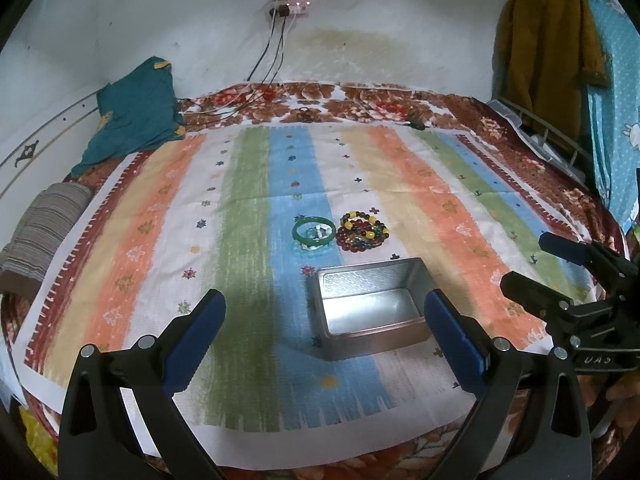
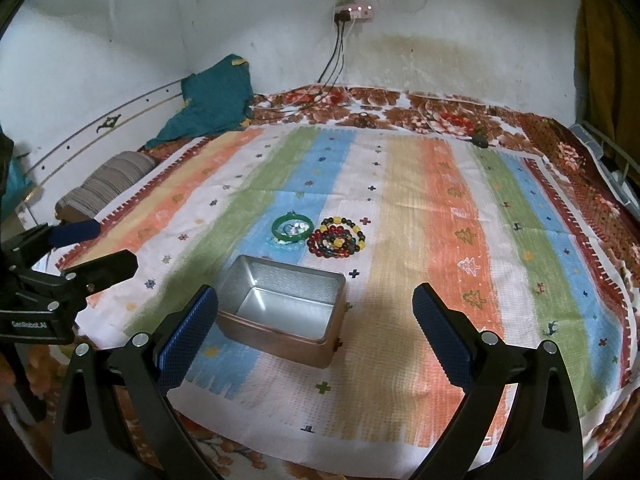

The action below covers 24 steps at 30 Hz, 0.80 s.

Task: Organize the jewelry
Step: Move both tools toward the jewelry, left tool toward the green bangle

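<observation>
An open, empty metal tin [image 1: 370, 304] sits on the striped cloth; it also shows in the right wrist view [image 2: 282, 308]. Just behind it lie a green bangle [image 1: 314, 230] with pale beads inside it and a pile of dark red and yellow bead bracelets [image 1: 362, 232]; the right wrist view shows the bangle [image 2: 293, 229] and the beads [image 2: 338, 238] too. My left gripper [image 1: 324, 320] is open and empty, near the tin's front. My right gripper [image 2: 316, 312] is open and empty, to the tin's right, and shows in the left wrist view [image 1: 532, 264].
A striped cloth [image 1: 248, 240] covers a floral bedspread. A teal garment [image 1: 134, 112] and a striped pillow [image 1: 44, 228] lie at the far left. Cables [image 1: 272, 60] hang from a wall socket. Clothes hang on a rack [image 1: 548, 40] at the right.
</observation>
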{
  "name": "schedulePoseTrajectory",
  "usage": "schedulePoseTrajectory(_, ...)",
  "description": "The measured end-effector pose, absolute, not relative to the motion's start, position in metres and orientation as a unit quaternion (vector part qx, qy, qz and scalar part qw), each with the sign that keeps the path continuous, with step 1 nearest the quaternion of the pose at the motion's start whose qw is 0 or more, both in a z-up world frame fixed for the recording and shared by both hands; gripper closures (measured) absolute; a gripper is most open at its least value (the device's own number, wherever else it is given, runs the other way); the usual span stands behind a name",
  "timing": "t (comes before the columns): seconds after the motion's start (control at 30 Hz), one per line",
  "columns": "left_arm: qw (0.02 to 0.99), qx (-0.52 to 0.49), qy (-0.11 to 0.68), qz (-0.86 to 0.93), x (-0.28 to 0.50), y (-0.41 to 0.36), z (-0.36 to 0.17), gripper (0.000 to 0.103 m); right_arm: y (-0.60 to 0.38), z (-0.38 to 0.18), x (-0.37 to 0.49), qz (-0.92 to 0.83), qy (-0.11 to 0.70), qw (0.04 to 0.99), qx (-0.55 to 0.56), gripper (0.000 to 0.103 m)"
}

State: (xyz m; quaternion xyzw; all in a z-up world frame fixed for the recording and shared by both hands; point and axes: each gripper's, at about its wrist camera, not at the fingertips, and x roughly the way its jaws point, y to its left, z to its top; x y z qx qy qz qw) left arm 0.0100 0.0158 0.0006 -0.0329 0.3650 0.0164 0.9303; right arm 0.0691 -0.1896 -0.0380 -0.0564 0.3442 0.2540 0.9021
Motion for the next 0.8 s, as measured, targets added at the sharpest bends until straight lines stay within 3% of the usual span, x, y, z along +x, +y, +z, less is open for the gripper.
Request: schedulePoseTrajectory(0.8,0.907,-0.030,0.415,0.069,0.099,0.044,-0.008,0.006,-0.169,-0.051,0.152,0.220,0.396,0.888,-0.083,0.004)
